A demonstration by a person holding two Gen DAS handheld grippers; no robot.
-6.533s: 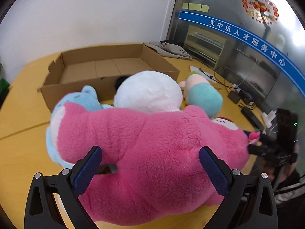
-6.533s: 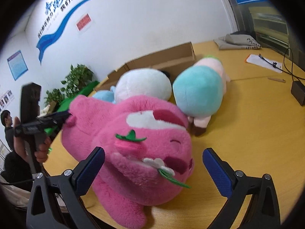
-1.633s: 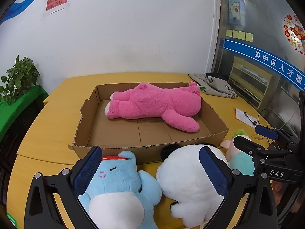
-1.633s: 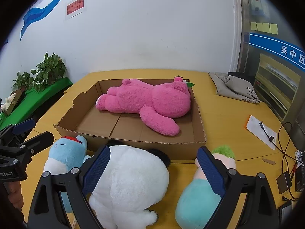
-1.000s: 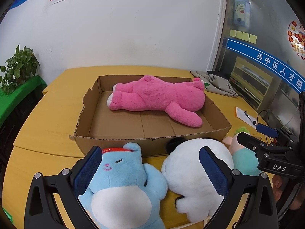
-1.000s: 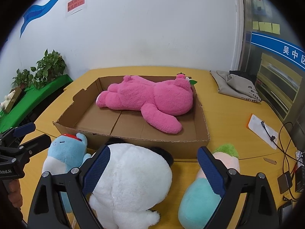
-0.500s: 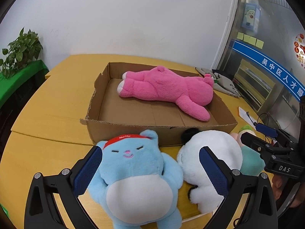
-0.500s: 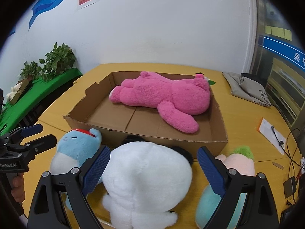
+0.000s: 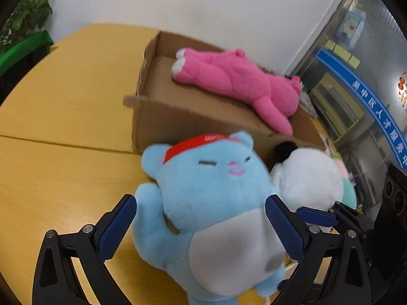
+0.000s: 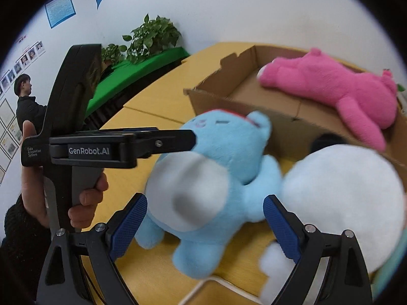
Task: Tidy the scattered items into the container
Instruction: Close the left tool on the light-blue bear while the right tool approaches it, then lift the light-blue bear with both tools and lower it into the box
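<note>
Blue plush (image 9: 211,203) lies on near table, just before cardboard box (image 9: 178,117) | judged light, soft, compressible; torso grip advised | left gripper (image 9: 201,226) closing around it, unclamped | right gripper (image 10: 203,223) spread wide, straddling it.

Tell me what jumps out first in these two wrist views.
The light blue plush with a red headband lies on the yellow table, between the closing jaws of the left gripper, just in front of the cardboard box. Inside the box lies a pink plush bear; a white plush sits beside the blue one.
</note>
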